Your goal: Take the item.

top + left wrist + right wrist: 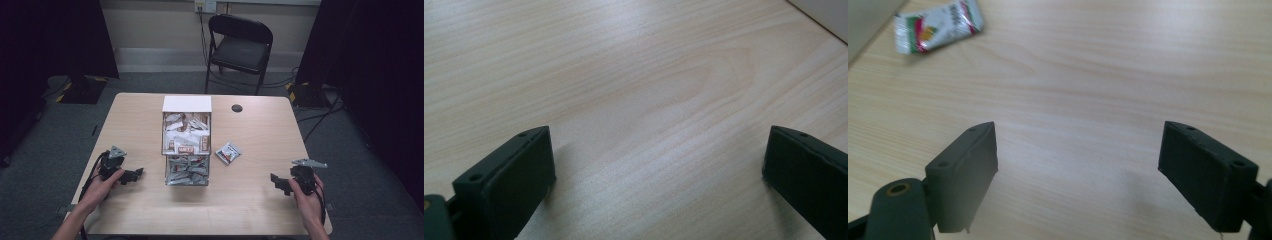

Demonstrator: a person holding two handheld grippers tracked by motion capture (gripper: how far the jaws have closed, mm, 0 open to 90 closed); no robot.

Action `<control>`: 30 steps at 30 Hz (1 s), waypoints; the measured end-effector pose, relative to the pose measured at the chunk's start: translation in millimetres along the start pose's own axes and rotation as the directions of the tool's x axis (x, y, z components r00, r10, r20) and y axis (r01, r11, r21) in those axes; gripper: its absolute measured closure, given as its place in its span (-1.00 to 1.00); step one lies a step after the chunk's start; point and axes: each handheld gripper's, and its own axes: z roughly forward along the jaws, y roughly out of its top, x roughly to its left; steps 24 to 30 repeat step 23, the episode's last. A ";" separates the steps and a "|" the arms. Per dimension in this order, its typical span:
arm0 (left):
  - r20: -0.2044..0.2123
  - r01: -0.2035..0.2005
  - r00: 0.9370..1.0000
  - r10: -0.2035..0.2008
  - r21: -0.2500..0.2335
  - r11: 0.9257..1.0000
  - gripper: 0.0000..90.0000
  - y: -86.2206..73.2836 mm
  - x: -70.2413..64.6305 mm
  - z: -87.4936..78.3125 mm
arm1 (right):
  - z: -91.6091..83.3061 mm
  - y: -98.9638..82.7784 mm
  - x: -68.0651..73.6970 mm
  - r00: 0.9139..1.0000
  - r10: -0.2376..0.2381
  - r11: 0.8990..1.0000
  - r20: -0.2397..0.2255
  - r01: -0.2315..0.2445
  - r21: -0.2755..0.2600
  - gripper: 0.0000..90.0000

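A clear two-tier box with a white back panel stands mid-table, filled with several small packets. One white packet with red and green print lies on the wood just right of it, and appears at the upper left in the right gripper view as packet. My left gripper rests low on the table to the left of the box, jaws wide apart over bare wood. My right gripper sits at the right front, open and empty, well short of the packet.
A dark round grommet sits near the table's far edge. A black folding chair stands behind the table. Dark curtains flank the room, and cables run across the floor at the right.
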 end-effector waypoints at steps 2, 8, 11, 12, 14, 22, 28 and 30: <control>0.000 0.000 1.000 0.000 0.000 1.000 -1.00 0.0 0.0 0.0 | 3.0 -5.7 -4.2 1.000 0.014 1.000 0.018 -0.014 0.021 -0.66; 0.003 -0.001 1.000 0.001 0.003 1.000 -1.00 0.1 0.2 -0.1 | 14.0 -17.3 -13.4 0.999 0.000 0.997 0.049 -0.004 0.074 -0.66; 0.003 -0.001 1.000 0.001 0.003 1.000 -1.00 0.1 0.3 -0.1 | 14.6 -18.6 -12.8 0.998 -0.005 0.998 0.070 0.000 0.065 -0.67; 0.003 -0.001 1.000 0.001 0.003 1.000 -1.00 0.1 0.3 -0.1 | 14.9 -19.6 -11.9 0.997 -0.007 0.998 0.076 0.002 0.058 -0.68; 0.003 -0.002 1.000 0.002 0.003 1.000 -1.00 0.1 0.3 -0.2 | 17.7 -23.3 -6.5 0.992 -0.045 0.998 0.114 0.041 0.041 -0.72; 0.003 -0.001 1.000 0.001 0.003 1.000 -1.00 0.1 0.2 -0.1 | 21.7 -28.5 -2.1 0.991 -0.029 0.999 0.130 0.031 -0.012 -0.83; 0.003 -0.001 1.000 0.001 0.003 1.000 -1.00 0.1 0.2 -0.1 | 21.7 -28.5 -2.0 0.991 -0.029 0.999 0.130 0.031 -0.011 -0.83; 0.003 -0.001 1.000 0.001 0.003 1.000 -1.00 0.1 0.2 -0.1 | 21.7 -28.5 -2.0 0.991 -0.029 0.999 0.130 0.031 -0.011 -0.83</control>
